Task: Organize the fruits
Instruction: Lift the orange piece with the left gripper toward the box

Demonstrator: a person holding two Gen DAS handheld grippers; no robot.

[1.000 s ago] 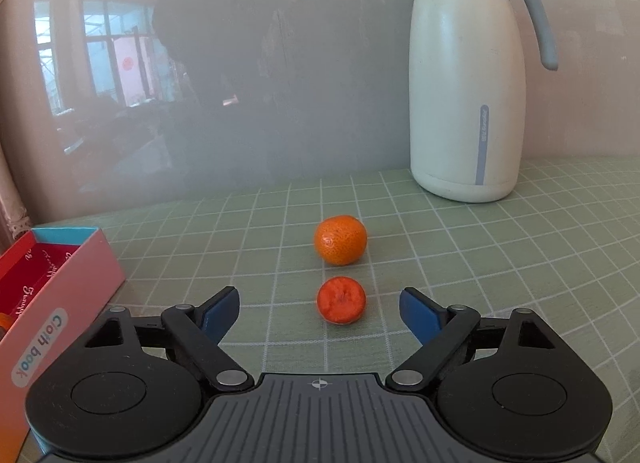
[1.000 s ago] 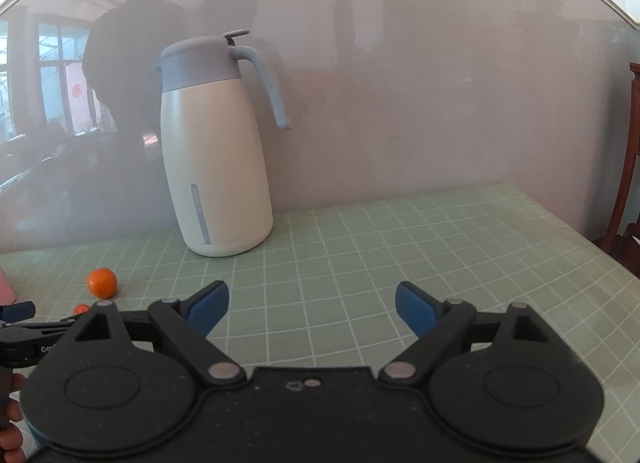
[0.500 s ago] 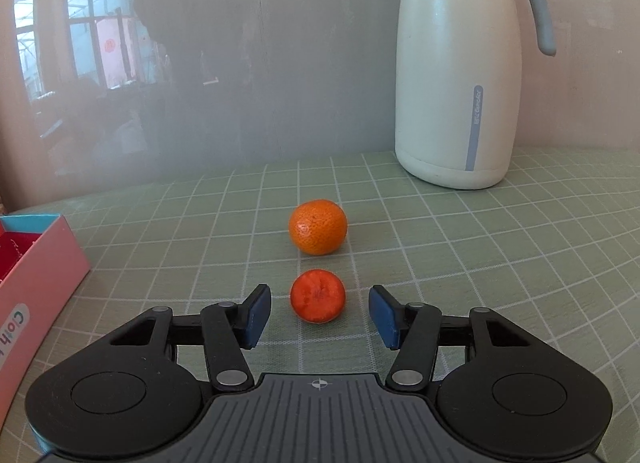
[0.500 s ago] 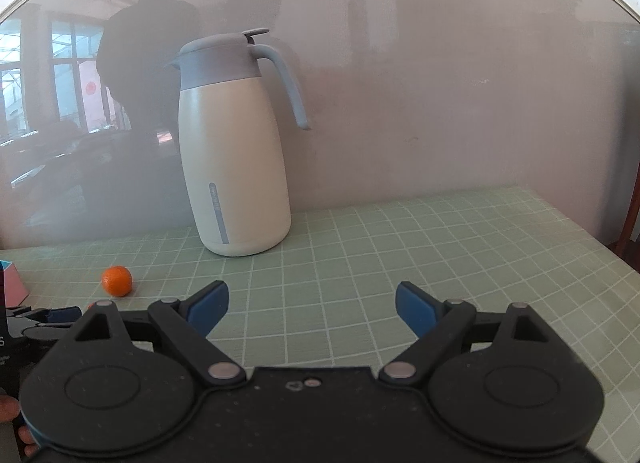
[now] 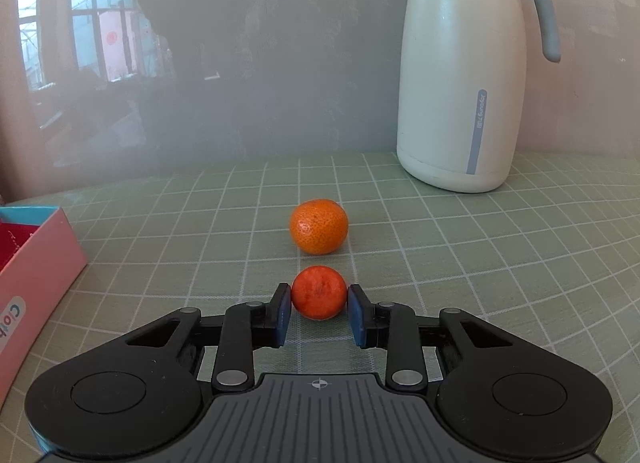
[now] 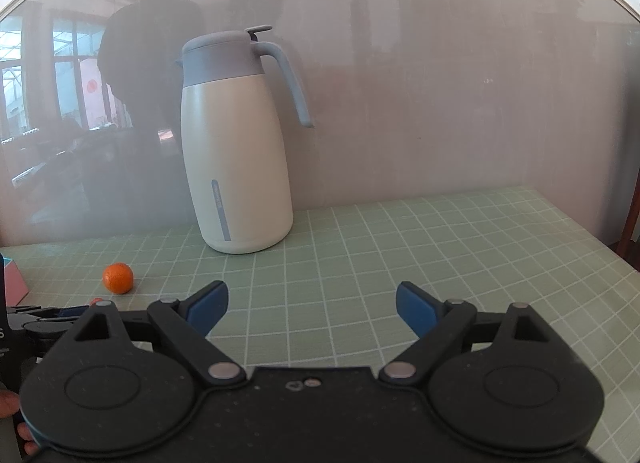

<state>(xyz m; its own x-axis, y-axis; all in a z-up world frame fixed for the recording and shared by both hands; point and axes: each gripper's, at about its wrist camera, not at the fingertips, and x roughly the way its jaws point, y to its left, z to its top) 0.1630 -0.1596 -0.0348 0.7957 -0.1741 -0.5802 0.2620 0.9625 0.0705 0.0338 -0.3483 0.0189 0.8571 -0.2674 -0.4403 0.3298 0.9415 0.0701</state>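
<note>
A small red-orange mandarin (image 5: 319, 292) sits on the green grid cloth between the blue pads of my left gripper (image 5: 319, 305), which is shut on it. A larger orange mandarin (image 5: 319, 226) lies just beyond it, apart from the gripper; it also shows in the right wrist view (image 6: 118, 278). My right gripper (image 6: 312, 303) is open and empty above the cloth, right of the fruit. The left gripper shows at the right view's left edge (image 6: 44, 313), with only a sliver of the small mandarin (image 6: 96, 302) visible.
A cream and grey-blue thermos jug (image 5: 464, 75) stands at the back right of the fruit, also seen in the right wrist view (image 6: 236, 143). A pink open box (image 5: 28, 263) sits at the left. A reflective wall (image 6: 440, 103) backs the table.
My left gripper moved forward and closed its jaws from wide open onto the small mandarin. The right gripper shifted a little, staying open.
</note>
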